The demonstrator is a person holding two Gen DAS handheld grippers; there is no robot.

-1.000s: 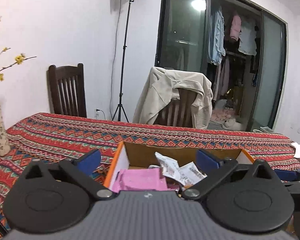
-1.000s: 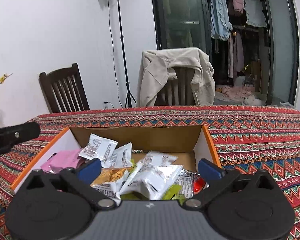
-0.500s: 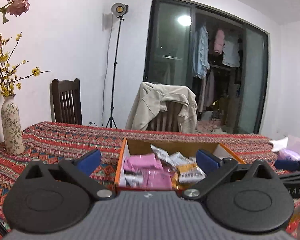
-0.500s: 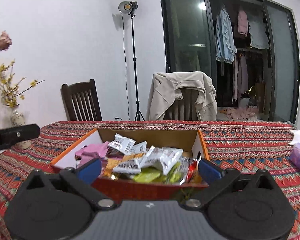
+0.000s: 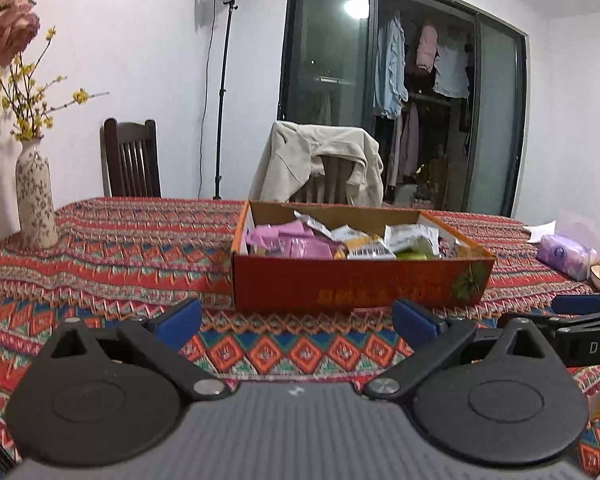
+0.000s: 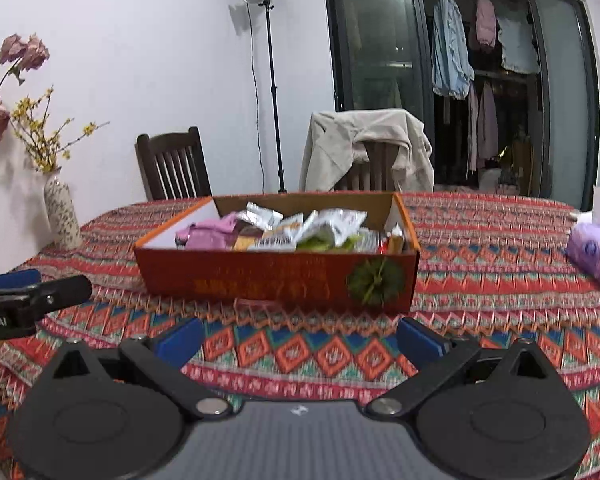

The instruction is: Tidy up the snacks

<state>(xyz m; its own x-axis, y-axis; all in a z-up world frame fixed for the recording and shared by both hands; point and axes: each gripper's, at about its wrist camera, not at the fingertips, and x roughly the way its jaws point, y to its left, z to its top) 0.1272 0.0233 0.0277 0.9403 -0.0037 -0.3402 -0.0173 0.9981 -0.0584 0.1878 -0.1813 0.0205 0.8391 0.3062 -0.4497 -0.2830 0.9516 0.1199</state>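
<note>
Both grippers hover low over the patterned worktop (image 5: 112, 256), jaws spread wide and holding nothing: the left gripper (image 5: 297, 319) and the right gripper (image 6: 298, 337) each have bare cloth between their blue fingertips. Just ahead of them, apart from either, sits the red cardboard box (image 6: 276, 278) (orange-rimmed, open at the top). Snack packets (image 6: 300, 228) fill it in a loose heap, pink ones (image 5: 288, 240) to its left, white and green ones to the right. Farther left stands a flower vase (image 5: 36, 204).
</note>
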